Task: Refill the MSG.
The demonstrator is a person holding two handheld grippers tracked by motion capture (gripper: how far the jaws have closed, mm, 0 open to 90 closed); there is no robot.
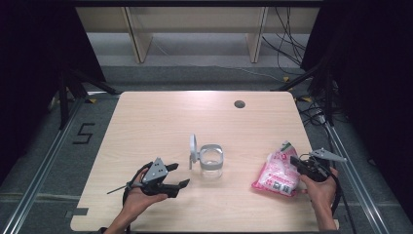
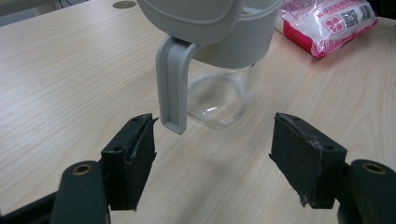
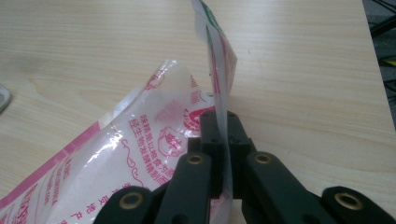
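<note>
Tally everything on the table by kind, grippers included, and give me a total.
Clear jar with open grey lid: 1
Pink and white plastic bag: 1
Hand-held grippers: 2, left gripper open beside the jar, right gripper clamped on the bag's edge
Total: 4

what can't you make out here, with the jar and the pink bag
- Glass jar: in the left gripper view the frame's top edge cuts off its lid and rim.
- Pink bag: in the right gripper view the right gripper, shut on its film, covers the pinched part; the lower end runs off the frame.
- Bag print: too small to read in the high view.
- Left gripper: the jaws stand open short of the jar; the hand covers its underside.
</note>
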